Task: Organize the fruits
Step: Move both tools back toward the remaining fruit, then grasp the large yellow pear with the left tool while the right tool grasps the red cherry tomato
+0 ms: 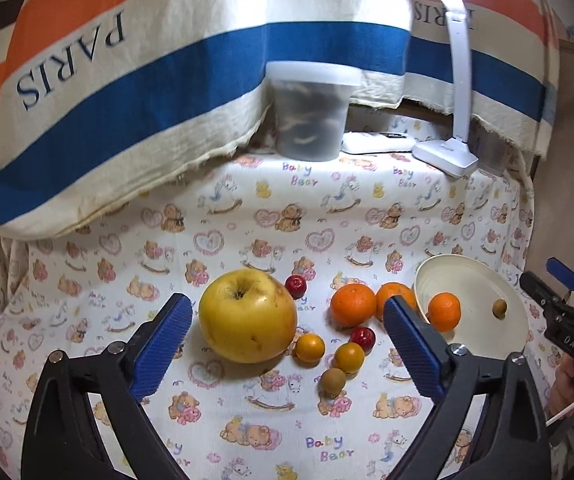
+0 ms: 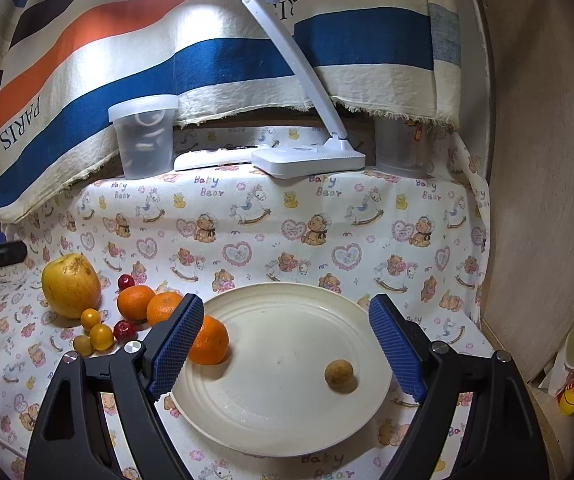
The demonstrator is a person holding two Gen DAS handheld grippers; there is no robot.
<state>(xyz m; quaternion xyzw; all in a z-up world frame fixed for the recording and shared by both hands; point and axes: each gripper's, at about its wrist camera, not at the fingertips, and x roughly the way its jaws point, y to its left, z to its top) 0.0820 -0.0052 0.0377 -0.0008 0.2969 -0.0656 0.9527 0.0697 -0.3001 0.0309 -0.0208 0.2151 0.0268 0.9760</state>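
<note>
Both jaws spread and empty, my left gripper (image 1: 287, 340) and right gripper (image 2: 287, 344): on the plate (image 2: 287, 420), one orange (image 2: 211, 340) and one brown fruit (image 2: 339, 375); beside the plate, apple (image 1: 247, 316), two oranges (image 1: 353, 305), small fruits (image 1: 349, 356) remaining.

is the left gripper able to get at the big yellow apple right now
Probably yes. The left gripper is open, and the yellow apple sits just ahead between its fingers with nothing in front of it; only a small orange-yellow fruit lies close on its right.
</note>
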